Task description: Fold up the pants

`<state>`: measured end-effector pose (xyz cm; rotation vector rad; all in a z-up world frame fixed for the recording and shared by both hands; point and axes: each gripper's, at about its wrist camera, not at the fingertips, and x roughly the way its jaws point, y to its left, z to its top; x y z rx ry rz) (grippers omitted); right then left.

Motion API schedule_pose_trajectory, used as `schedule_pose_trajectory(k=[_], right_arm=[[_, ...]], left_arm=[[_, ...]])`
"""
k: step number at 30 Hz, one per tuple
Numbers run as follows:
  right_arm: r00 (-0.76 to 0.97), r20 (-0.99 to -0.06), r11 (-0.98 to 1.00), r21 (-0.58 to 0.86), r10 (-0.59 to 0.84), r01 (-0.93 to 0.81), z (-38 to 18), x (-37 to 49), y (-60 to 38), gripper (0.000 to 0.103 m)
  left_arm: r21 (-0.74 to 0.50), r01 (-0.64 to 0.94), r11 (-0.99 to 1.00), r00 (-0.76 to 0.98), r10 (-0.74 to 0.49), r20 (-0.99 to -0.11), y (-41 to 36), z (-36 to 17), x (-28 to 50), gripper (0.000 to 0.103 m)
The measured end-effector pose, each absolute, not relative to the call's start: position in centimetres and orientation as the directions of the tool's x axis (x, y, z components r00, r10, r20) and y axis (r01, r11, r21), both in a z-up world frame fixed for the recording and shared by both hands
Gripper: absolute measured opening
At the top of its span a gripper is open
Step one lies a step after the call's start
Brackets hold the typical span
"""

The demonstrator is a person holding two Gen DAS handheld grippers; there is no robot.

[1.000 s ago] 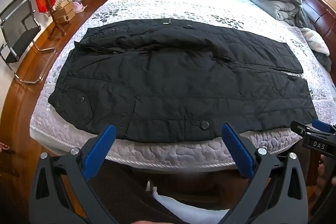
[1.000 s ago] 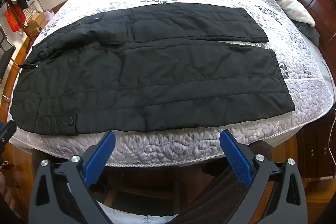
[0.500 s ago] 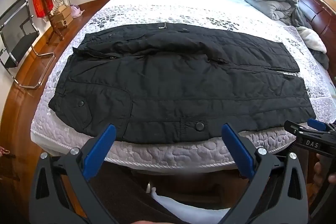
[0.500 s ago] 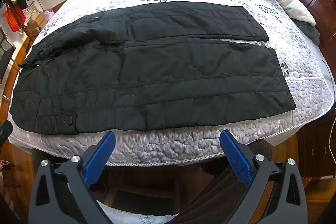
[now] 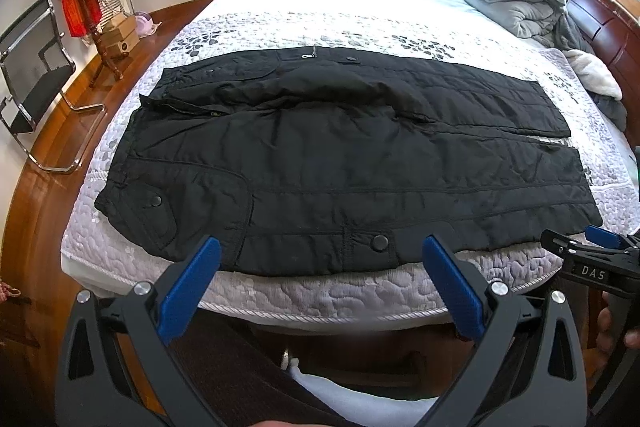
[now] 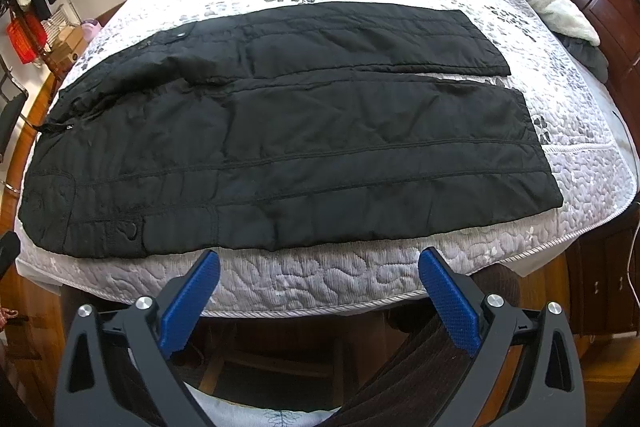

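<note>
I hold my left gripper [image 5: 320,291] wide open and empty at lower centre; the black pants [image 5: 344,163] lie flat across mid-frame on the bed [image 5: 320,299]; my right gripper [image 6: 318,297] also gapes empty; folding hasn't begun, so I judge both must reach the near edge.

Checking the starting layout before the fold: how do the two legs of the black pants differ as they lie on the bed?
The near leg lies closest to the bed's front edge; the far leg lies behind it. The near leg's hem reaches further right than the far leg's. A snap button shows near the near leg's lower edge in the left wrist view; none shows on the far leg. Both are black, quilted, flat and parallel, with a thin gap between them toward the hems.
</note>
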<state>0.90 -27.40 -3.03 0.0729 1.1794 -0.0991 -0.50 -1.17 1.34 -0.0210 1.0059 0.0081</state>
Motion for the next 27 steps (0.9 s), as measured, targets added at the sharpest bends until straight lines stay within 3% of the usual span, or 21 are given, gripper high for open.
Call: schedule_pose_trajectory(k=[27], right_arm=[[0.364,-0.931,0.993,0.019,-0.025,0.116,-3.25,1.03,-27.53,0.099]], left_arm=[[-0.007,-0.010,1.000,0.527,-0.001,-0.850,-1.02,0.92,-0.41,0.100]])
